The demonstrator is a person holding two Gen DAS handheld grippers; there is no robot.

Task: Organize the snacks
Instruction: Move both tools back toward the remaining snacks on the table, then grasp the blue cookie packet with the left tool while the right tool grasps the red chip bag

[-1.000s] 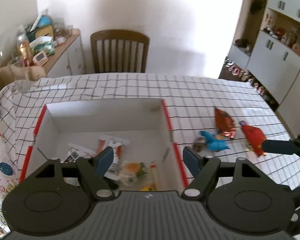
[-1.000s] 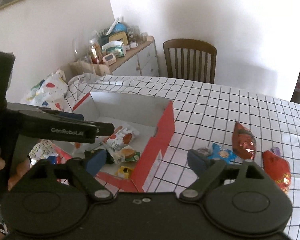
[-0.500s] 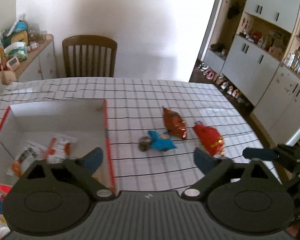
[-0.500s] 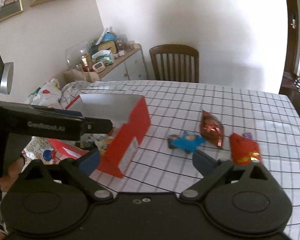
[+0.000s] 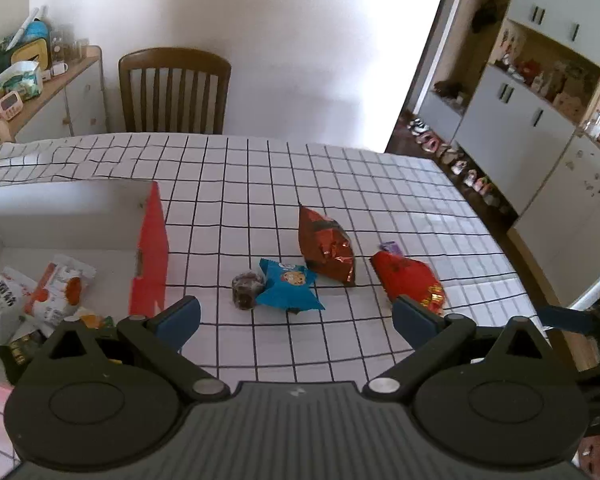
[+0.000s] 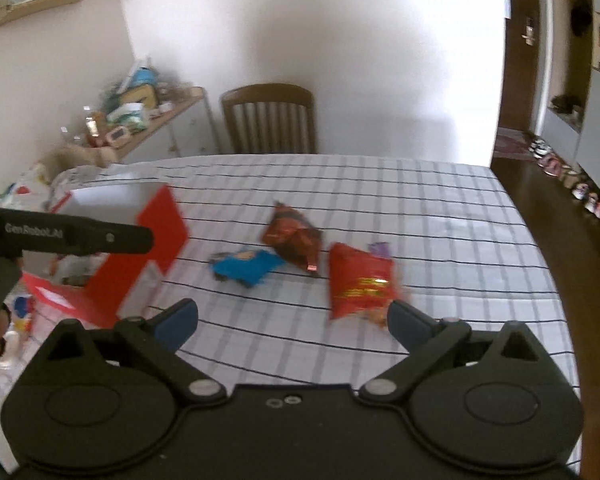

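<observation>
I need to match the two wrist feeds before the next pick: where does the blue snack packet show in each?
Left wrist: the blue snack packet lies at centre, just right of a small dark wrapped snack.
Right wrist: it lies left of centre, blurred.
Shared landmark: the dark red foil bag just behind it, to its right.
</observation>
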